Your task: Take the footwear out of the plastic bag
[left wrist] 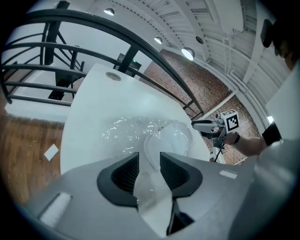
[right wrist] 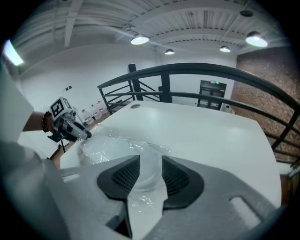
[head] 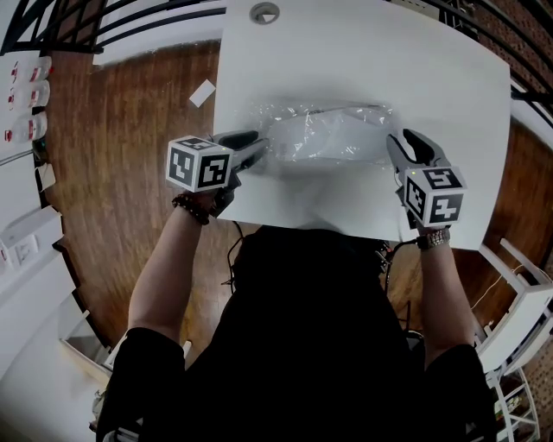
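Note:
A crumpled clear plastic bag (head: 321, 131) lies on the white table (head: 441, 78). Pale white footwear (head: 333, 140) shows dimly through the film. My left gripper (head: 262, 148) is at the bag's left end. In the left gripper view its jaws (left wrist: 150, 165) stand apart, with loose film and the footwear's white edge (left wrist: 166, 140) in the gap. My right gripper (head: 397, 148) is at the bag's right end. Its jaws (right wrist: 151, 172) are also apart, with a fold of the bag (right wrist: 117, 147) running between them. Neither gripper's pads press on the film.
A round cable grommet (head: 264, 12) sits at the table's far edge. A paper scrap (head: 202, 93) lies on the wooden floor to the left. A black railing (right wrist: 197, 75) runs behind the table. White bottles (head: 26, 95) stand at the far left.

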Demonstrator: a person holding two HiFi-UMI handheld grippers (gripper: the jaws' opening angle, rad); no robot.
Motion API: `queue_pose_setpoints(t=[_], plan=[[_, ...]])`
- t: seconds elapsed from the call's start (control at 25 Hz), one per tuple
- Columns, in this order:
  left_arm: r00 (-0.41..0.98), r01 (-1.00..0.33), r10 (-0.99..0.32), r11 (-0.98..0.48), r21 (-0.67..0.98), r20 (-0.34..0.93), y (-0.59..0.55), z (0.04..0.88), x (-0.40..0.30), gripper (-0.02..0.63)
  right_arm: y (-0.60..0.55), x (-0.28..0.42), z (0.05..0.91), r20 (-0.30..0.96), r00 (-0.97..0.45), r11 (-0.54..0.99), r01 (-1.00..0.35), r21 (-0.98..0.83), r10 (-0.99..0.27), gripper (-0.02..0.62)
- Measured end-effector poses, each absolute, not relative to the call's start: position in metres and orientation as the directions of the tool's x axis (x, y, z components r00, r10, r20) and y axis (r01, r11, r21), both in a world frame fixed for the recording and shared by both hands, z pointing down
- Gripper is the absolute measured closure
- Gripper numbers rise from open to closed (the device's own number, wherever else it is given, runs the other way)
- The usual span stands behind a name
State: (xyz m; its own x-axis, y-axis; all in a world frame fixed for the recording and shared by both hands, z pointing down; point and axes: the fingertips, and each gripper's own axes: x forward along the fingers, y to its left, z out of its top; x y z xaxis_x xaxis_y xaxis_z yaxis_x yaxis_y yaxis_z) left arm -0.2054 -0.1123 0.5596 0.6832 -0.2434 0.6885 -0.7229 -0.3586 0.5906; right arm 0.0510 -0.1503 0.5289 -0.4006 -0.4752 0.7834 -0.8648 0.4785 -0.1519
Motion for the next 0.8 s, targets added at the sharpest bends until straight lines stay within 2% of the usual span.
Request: queue_pose_setpoints(t=[0.32,0.6,0.8], plan=[[0.738,-0.671,-0.182,-0.302,0.678,0.65,-0.109,0.565,-0.202,0.439,-0.15,0.078,0.547,0.743,-0.557,0.339,-0.826,-0.45,-0.371,0.431],[0.765,-0.639,-0.113,-0.253,0.726,0.634,-0.105,0.57,-0.199,0.411,-0.144,0.069,0.556,0.687,-0.68,0.355,-0.727,-0.588,-0.255,0.43],[0.786,-0.615,-0.082,-0.206,0.761,0.613,-0.102,0.574,-0.197,0.41,-0.143,0.071,0.558,0.668,-0.713,0.364,-0.692,-0.624,-0.211,0.43]])
